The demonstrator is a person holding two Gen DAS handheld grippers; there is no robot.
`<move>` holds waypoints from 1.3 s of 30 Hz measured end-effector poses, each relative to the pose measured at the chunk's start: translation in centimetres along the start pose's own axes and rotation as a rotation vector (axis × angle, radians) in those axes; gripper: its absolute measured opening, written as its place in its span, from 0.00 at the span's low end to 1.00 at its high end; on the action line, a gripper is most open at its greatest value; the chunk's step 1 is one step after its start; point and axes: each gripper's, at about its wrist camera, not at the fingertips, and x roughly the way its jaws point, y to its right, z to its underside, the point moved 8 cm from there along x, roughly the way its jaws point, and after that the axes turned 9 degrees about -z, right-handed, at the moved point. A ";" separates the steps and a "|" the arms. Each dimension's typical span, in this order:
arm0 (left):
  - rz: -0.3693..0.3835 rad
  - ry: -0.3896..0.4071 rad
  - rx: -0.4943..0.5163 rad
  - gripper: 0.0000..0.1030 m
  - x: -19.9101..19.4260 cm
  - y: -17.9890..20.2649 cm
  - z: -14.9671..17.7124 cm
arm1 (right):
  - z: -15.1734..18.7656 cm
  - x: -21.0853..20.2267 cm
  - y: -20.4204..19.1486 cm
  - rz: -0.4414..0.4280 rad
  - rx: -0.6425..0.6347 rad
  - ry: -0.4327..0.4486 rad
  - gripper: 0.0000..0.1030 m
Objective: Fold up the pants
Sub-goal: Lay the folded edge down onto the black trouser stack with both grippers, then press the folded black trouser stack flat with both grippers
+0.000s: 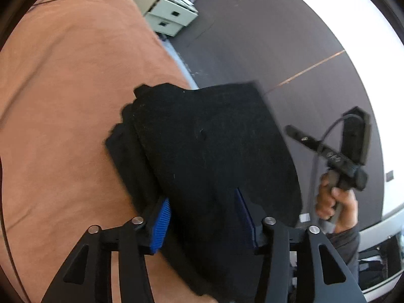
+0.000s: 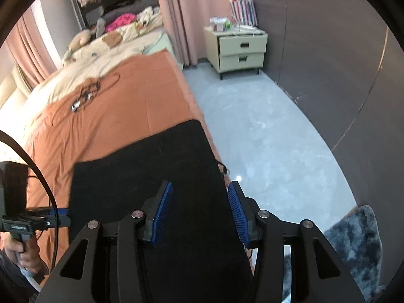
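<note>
Two claws hang over the black pants, which lie folded into a compact rectangle near the edge of the orange bedsheet (image 2: 121, 106). Closest in, the left claw (image 1: 202, 217) stands partly open with the pants (image 1: 202, 146) between its blue pads (image 1: 161, 224), which do not seem to press on the cloth; the right claw (image 2: 200, 212) is likewise partly open above the pants (image 2: 151, 166), gripping nothing. By the look of the stacked layers at the left side of the bundle, the folding seems mostly or wholly done, with perhaps only a tidy or a final fold left. Farther off stand a pale bedside cabinet (image 2: 240, 48) and a striped bag (image 2: 242, 7); markings on the right claw's body are too blurred to read, and no other writing is legible
</note>
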 end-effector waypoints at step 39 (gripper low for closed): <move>-0.157 0.059 0.028 0.39 1.7 -0.8 -2.9 | 4.5 -0.4 0.8 0.049 0.006 -0.114 0.27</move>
